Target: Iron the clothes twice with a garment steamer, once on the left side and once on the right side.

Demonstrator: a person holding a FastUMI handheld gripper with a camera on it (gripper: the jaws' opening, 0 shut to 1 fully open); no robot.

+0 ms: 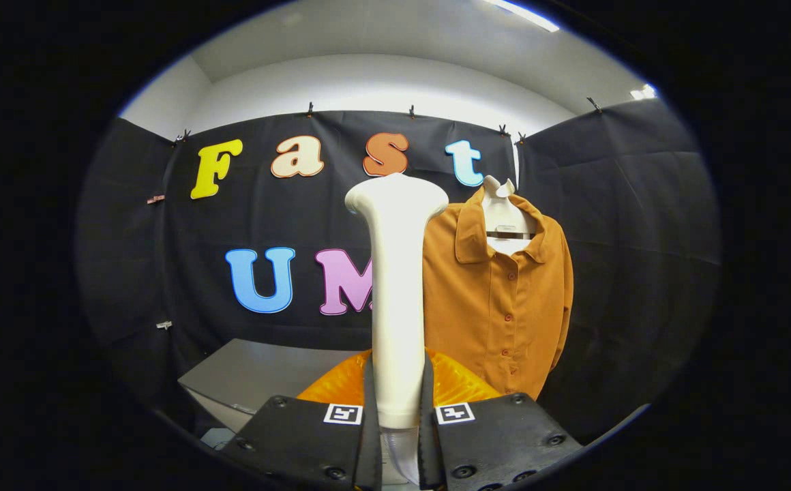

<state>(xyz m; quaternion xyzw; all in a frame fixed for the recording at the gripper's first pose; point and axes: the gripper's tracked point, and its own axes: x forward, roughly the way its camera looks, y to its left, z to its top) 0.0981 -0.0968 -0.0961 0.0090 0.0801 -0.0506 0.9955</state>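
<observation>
1. Where it hangs on a hanger beyond the gripper, against the booth wall, the shirt (498, 300) is buttoned and faces the camera.
2. The grey surface (259, 372) lies low, ahead of the fingers and off to one side of the shirt.
3. The garment steamer (397, 293) stands upright, long axis vertical, its flared head topmost, overlapping the shirt's edge.
4. The gripper (397, 423) is closed on the steamer's handle, both fingers pressing its sides.
5. Risk, as I judge it: held so low, the tall steamer could tip or twist in the grip during a stroke, or snag the placket.
</observation>
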